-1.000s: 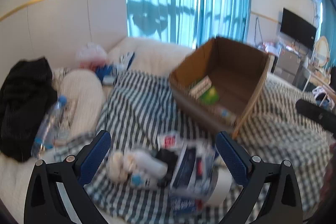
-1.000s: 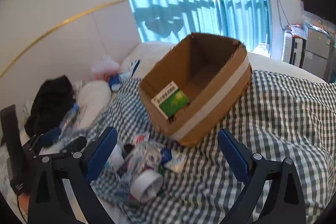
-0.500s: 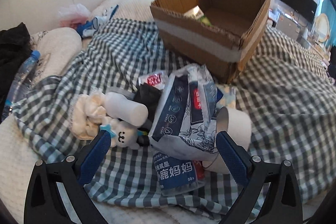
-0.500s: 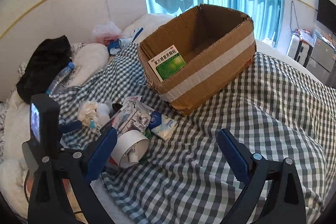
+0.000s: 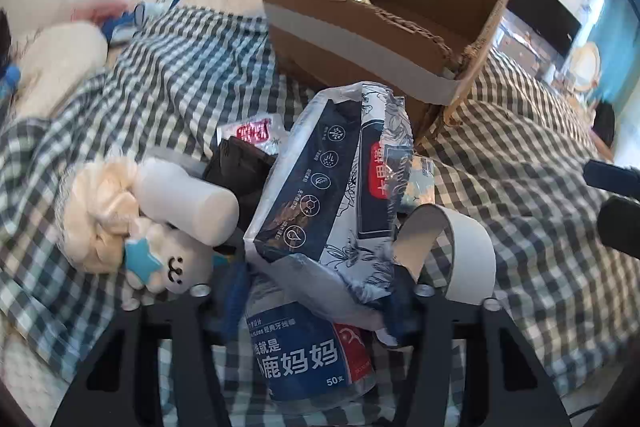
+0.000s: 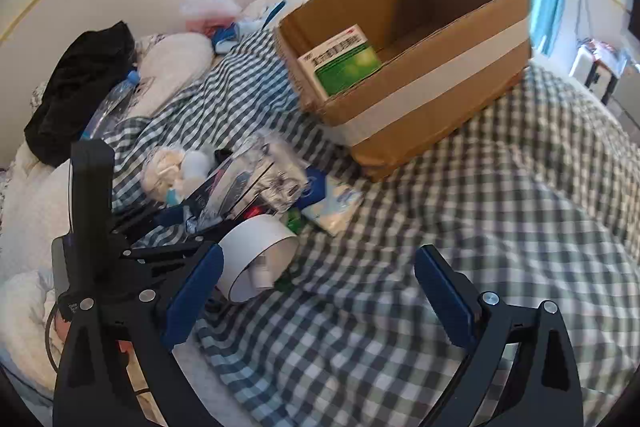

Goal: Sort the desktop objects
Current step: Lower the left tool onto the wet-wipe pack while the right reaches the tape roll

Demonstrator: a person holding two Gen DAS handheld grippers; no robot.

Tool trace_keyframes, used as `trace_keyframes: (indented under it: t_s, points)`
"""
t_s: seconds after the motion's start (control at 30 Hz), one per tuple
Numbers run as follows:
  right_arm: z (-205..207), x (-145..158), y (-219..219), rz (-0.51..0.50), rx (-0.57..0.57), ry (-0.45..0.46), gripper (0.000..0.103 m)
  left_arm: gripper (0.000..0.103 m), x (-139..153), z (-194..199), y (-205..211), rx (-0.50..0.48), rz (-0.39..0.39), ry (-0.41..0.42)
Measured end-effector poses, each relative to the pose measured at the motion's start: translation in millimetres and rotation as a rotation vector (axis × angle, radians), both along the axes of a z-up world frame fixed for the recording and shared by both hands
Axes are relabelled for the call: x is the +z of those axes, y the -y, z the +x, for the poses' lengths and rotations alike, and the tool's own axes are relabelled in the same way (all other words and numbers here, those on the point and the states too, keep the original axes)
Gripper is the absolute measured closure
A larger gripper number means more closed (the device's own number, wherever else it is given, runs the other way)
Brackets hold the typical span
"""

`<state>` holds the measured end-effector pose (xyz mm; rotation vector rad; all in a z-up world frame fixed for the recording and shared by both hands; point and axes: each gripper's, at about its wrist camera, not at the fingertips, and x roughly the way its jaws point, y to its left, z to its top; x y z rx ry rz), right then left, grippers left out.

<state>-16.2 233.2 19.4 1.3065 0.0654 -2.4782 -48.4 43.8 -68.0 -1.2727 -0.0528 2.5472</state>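
Brown box [image 6: 420, 99]; green-white checked blanket [image 6: 500, 227].

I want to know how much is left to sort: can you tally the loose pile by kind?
Plastic packs: 2, navy patterned pack, blue floss pack
Tape roll: 1
White bottle: 1
Plush toy: 1
Small sachet: 1
Total: 6 that I can tell apart

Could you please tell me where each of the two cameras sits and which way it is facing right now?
Left wrist: on the left gripper, angled down at the pile; its jaws, just closing, pinch the crinkly packet.
Right wrist: on the right gripper, jaws open over the checked blanket; the left gripper is at its left.
Both show the cardboard box, paper roll and plush toy.
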Motion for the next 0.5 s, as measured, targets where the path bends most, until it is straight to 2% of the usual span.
trace_keyframes:
  t_s: [0.13, 0.3, 0.4, 0.5]
  points:
    - [-7, -15, 9, -0.002, 0.019, 0.05, 0.006, 0.059, 6, 2, 14, 0.03, 0.051, -0.013]
    - [-14, -30, 26, -0.056, 0.082, 0.099, 0.006, 0.06, 14, -4, 45, 0.13, 0.105, -0.016]
    - [-18, -40, 38, -0.078, 0.113, 0.123, 0.006, 0.06, 22, -2, 53, 0.185, 0.077, -0.054]
    - [-25, -56, 47, -0.076, 0.129, 0.158, 0.006, 0.06, 22, -2, 60, 0.196, 0.1, -0.049]
